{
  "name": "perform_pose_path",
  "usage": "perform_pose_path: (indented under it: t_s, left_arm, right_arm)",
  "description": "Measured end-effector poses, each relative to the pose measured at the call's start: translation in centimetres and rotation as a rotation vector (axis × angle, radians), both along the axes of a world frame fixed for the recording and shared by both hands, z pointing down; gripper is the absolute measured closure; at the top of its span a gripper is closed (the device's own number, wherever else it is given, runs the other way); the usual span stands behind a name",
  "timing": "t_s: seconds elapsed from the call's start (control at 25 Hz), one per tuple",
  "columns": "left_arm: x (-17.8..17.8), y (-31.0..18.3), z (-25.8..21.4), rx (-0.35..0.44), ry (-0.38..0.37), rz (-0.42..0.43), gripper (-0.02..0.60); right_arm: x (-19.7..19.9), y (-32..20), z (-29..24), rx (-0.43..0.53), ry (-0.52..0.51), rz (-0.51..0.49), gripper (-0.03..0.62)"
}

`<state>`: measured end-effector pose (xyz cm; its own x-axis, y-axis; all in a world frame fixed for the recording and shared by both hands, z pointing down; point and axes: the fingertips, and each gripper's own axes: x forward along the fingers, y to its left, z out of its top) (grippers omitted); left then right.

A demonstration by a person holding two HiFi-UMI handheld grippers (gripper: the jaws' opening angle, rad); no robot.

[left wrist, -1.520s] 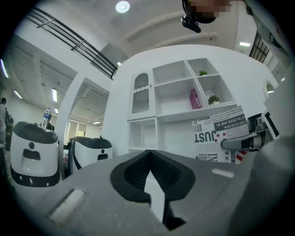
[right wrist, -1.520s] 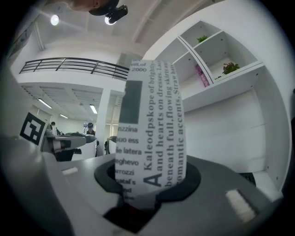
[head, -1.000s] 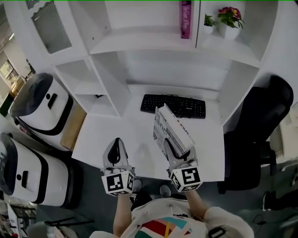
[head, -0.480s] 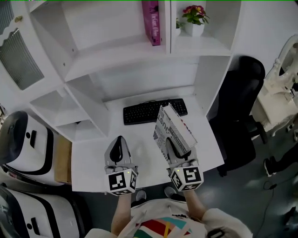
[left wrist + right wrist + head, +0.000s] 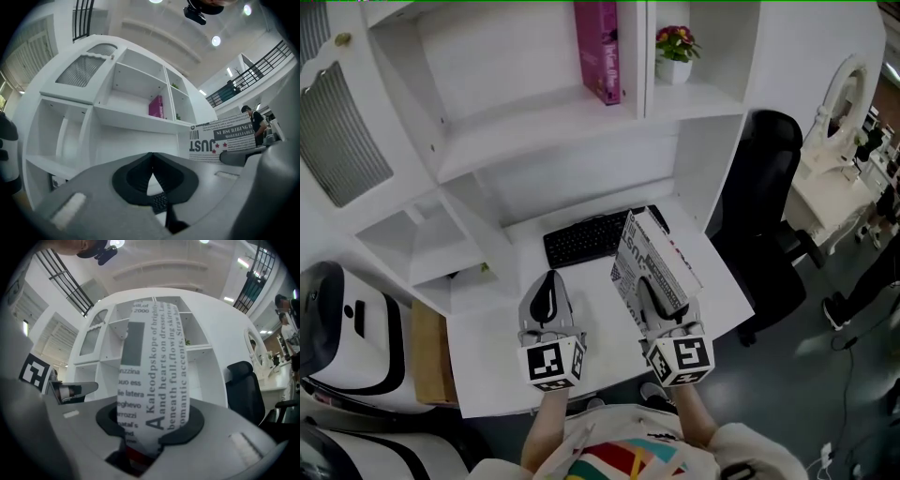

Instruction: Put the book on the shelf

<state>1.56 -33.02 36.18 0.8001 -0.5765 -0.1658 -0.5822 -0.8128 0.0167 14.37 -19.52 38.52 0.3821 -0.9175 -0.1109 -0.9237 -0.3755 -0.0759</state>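
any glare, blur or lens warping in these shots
Head view: dim and flat, straight lines of the shelf unit bow outward. Left gripper view: heavy fisheye, black corners, ceiling lights blown out. Right gripper view: same fisheye, yet the print on the book reads sharp.

White desk [image 5: 487,323]: bears one black keyboard [image 5: 586,241], lying flat toward the back. White shelf unit [image 5: 516,127], rising from the desk's rear: the wide upper compartment holds one pink book [image 5: 600,52], upright against the right-hand divider. The narrow compartment just right of it holds one white pot of red flowers [image 5: 674,58]. Grey floor [image 5: 825,403]: one black office chair [image 5: 769,216], beside the desk's right edge.
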Motion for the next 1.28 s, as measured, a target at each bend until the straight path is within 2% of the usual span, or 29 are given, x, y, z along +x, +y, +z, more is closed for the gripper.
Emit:
perform_pose_path:
  t_s: [0.28, 0.48, 0.64, 0.84, 1.04, 1.28]
  left_arm:
    - [-1.3, -2.7, -2.0, 0.021, 0.011, 0.036, 0.580]
    - [-1.7, -4.0, -2.5, 0.000, 0.011, 0.055, 0.580]
    - [-1.3, -5.0, -2.8, 0.008, -0.016, 0.055, 0.580]
    - [-0.9, -6.4, -4.5, 0.033, -0.030, 0.051, 0.580]
    - [-0.2, -7.1, -6.3, 0.051, -0.014, 0.050, 0.580]
    - [-0.1, -6.9, -6.6, 0.064, 0.000, 0.055, 0.580]
  right_arm:
    - [-2.3, -2.1, -2.4, 0.034, 0.037, 0.033, 0.432]
    - [-2.9, -3.6, -3.0, 0.056, 0.005, 0.042, 0.433]
    - [-3.2, -4.7, -4.5, 0.094, -0.007, 0.007, 0.433]
    - [-2.7, -5.1, -12.0, 0.142, 0.020, -0.018, 0.433]
    - [-1.1, -5.6, -20.4, 0.221, -0.017, -0.082, 0.433]
    - [-1.2, -6.1, -27.0, 0.226, 0.126, -0.076, 0.433]
